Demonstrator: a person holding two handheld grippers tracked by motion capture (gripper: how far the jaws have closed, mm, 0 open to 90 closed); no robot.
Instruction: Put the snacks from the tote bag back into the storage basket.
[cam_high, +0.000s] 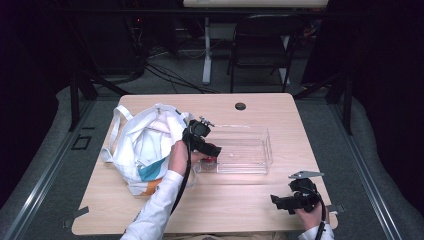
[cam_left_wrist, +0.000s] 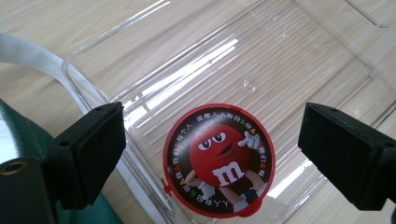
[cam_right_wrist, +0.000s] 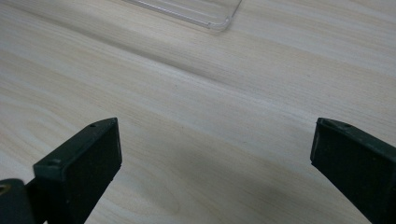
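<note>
Your left gripper is hanging wide open over the red tub, which is sitting in the near-left corner of the clear tray. It is probably light, stiff and slick-lidded, so you'd best be pinching across its round rim. Your right gripper is idling wide open above bare table.

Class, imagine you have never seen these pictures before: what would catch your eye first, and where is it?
Probably the round red candy tub with a cartoon face, lying in the near-left corner of the clear plastic tray mid-table, between the open jaws of the left gripper. Next, the white cloth bag slumped left of the tray.
</note>
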